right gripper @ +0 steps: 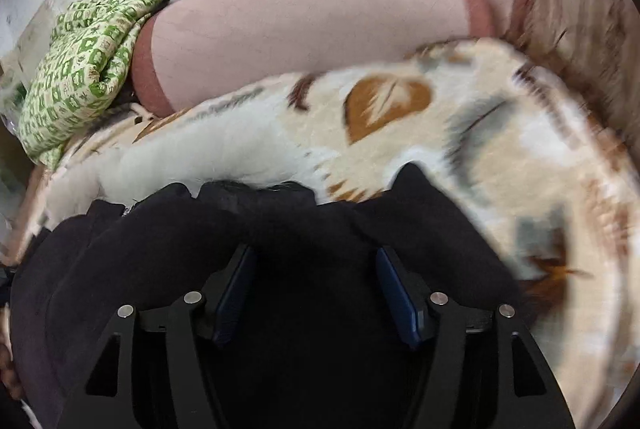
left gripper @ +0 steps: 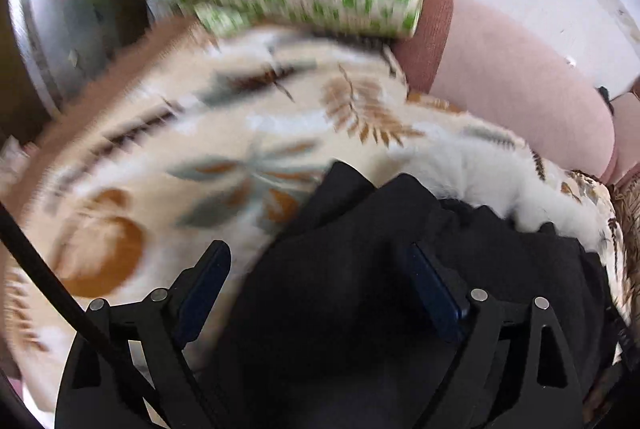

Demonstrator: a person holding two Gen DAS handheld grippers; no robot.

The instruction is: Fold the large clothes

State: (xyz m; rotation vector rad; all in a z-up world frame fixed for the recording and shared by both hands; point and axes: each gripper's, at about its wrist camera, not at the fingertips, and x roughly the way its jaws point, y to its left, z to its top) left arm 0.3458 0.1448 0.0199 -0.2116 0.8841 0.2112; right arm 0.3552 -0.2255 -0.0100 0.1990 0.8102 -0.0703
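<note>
Black coat (right gripper: 256,229) w/ white fur trim (right gripper: 192,153) lies bunched on the leaf-print blanket (right gripper: 500,157). Left gripper (left gripper: 320,289) and right gripper (right gripper: 316,285) both spread apart over it, holding nothing. Risk: pinching blanket w/ the coat, dragging both.

A bulky black garment (left gripper: 360,289) with a white furry trim (right gripper: 192,157) is lying bunched and rumpled on a leaf-patterned blanket (left gripper: 160,157).
</note>
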